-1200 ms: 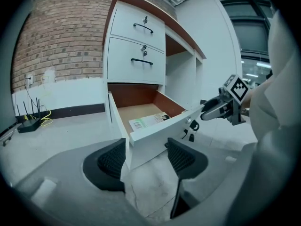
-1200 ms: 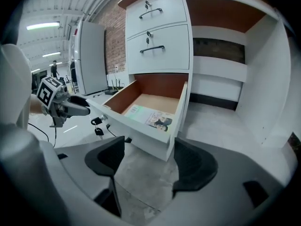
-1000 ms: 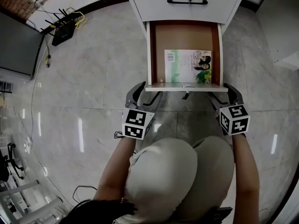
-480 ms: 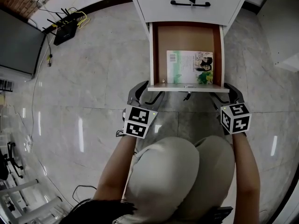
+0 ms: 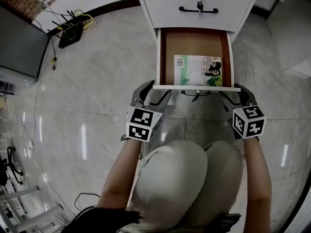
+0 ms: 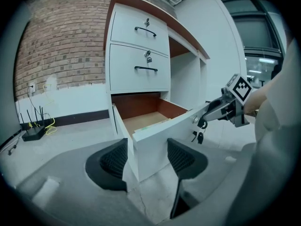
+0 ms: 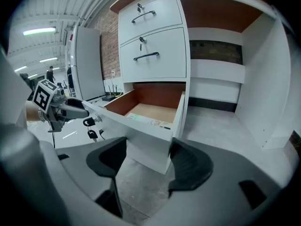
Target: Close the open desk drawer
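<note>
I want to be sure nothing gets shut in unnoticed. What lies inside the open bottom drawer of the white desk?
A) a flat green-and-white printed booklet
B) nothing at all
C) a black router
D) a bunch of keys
A: the head view shows a flat green-and-white printed booklet lying on the brown floor of the open bottom drawer.

book [image 5: 198, 71] in the drawer [image 5: 197, 88], router [image 5: 68, 33] on floor [image 5: 97, 81] far left

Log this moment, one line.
drawer: open, book inside | left gripper: open round front corner | right gripper: open, jaws just closing round other corner
</note>
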`<control>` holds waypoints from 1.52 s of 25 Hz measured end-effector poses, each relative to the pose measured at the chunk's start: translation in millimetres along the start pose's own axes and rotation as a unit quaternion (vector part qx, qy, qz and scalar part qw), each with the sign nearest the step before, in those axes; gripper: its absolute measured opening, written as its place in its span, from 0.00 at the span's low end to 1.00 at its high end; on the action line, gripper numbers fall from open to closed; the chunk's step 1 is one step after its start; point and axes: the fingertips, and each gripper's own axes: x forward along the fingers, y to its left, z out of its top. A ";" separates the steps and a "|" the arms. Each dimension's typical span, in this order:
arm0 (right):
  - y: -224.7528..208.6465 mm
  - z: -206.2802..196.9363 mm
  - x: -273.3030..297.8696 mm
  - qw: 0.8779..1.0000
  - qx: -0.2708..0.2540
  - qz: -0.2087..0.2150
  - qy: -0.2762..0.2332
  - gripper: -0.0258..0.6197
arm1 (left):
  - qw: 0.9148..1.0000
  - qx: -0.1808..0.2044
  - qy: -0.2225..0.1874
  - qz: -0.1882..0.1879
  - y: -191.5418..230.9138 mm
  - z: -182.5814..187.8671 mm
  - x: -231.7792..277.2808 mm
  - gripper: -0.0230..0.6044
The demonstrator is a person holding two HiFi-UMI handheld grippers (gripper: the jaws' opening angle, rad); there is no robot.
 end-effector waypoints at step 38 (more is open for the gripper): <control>-20.8 53.5 11.9 0.998 0.004 -0.062 -0.032 0.52 | 0.998 -0.049 -0.023 0.021 30.1 43.1 22.3 0.46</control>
